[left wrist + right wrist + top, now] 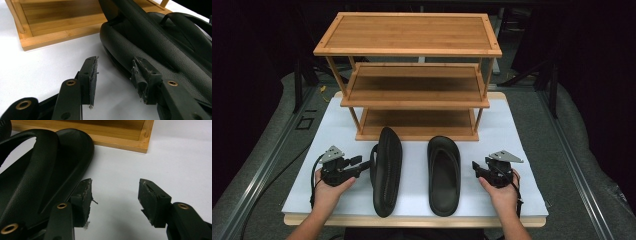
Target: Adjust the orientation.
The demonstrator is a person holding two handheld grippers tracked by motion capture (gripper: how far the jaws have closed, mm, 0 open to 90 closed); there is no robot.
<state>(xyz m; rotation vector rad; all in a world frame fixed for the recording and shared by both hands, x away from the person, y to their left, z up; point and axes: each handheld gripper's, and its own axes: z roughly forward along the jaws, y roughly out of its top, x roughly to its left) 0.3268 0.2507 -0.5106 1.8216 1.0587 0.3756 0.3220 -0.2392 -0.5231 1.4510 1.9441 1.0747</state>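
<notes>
The person's arms are cut off at the bottom edge of the high view, and dark surroundings hide everything beyond the white table [522,150]. The left sandal [385,170] lies tipped on its side, so its strap is hard to make out there. The right sandal [444,175] lies flat, sole down. Both rest in front of the wooden shelf [412,75].

The left gripper [113,75] is spread wide with nothing between its jaws; the tipped sandal sits just beside its right jaw. The right gripper [115,197] is likewise spread and empty, the flat sandal just beside its left jaw.
</notes>
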